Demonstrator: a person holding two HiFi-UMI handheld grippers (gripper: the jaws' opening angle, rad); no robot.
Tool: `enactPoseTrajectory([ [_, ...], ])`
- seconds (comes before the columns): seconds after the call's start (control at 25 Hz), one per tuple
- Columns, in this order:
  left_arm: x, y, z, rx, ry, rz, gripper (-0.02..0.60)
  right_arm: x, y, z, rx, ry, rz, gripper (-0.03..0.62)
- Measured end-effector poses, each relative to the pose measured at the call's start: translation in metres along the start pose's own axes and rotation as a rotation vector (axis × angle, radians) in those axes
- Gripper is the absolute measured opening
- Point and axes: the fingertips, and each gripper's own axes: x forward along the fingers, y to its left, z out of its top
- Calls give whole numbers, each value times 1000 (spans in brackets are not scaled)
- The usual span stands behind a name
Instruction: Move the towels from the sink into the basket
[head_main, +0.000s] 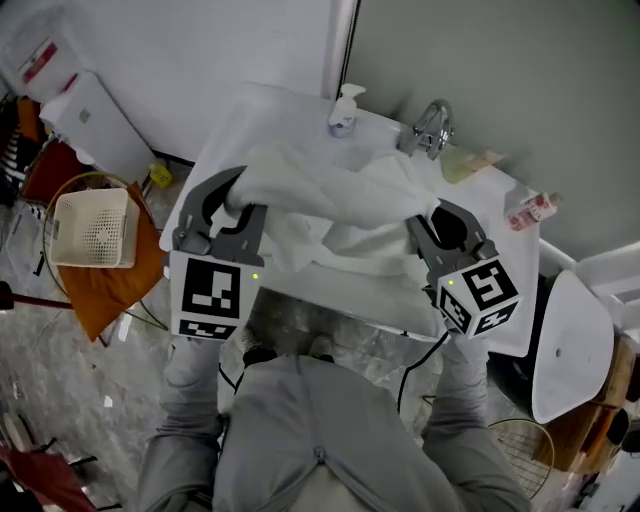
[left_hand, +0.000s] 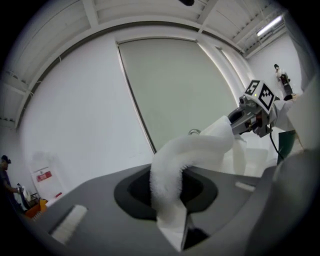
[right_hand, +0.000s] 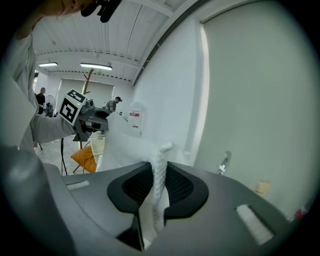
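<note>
My left claw (head_main: 235, 200) and right claw (head_main: 425, 228) each clamp 1 end of the white towel (head_main: 330, 190), stretched crosswise over the sink (head_main: 500, 250); the basket (head_main: 92, 228) lies beyond my left claw.

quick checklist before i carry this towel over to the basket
1. Left gripper fingers clamped on the towel: ok.
2. Right gripper fingers clamped on the towel: ok.
3. Towel's hanging folds lifted clear of the sink: cannot tell.
4. Towel edge free of the faucet: cannot tell.
5. Basket open-topped with room, on the person's left: ok.
</note>
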Motion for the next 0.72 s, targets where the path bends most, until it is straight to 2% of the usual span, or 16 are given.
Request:
enactPoseTrajectory([
  [0.2,-53,71,-45,-40,31,132,145,67,65,35,-66,-16,125,58],
  [0.48,-130,178,-108,-91,57,246,145,152,177,92,-121,-49,238,58],
  [0.72,-210,270,-154,-95,81,371,145,232,282,135,-134,-106,360,58],
])
